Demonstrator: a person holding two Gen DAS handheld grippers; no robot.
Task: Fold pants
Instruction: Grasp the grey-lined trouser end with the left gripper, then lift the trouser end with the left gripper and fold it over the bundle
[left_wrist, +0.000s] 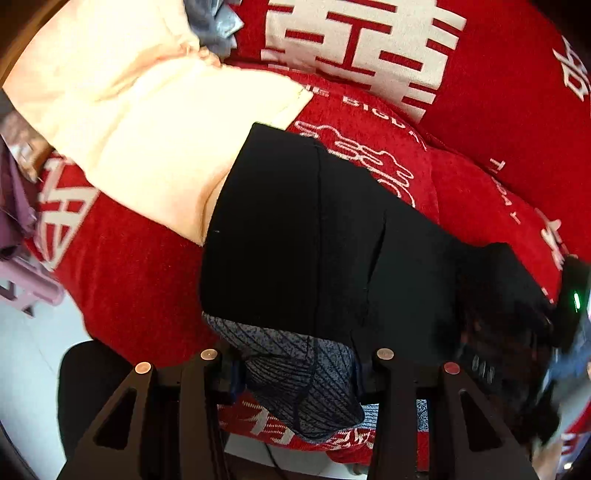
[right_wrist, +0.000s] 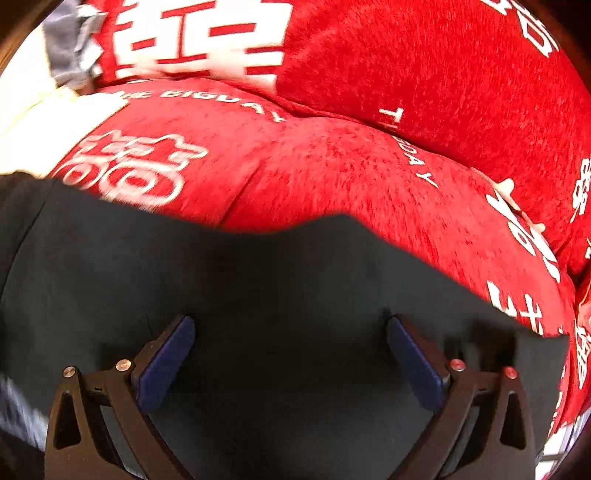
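**Pants half-lifted, one claw on, one off**

We've got the left gripper pinching the black pants by the grey-lined waist, so it can carry the fold. Right gripper hovers wide, empty, pants just beneath on the red blanket.

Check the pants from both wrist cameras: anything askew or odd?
Yes. On the black pants, the grey patterned pocket lining hangs out at the edge held in the left gripper. The right gripper is open over flat fabric. No damage shows.
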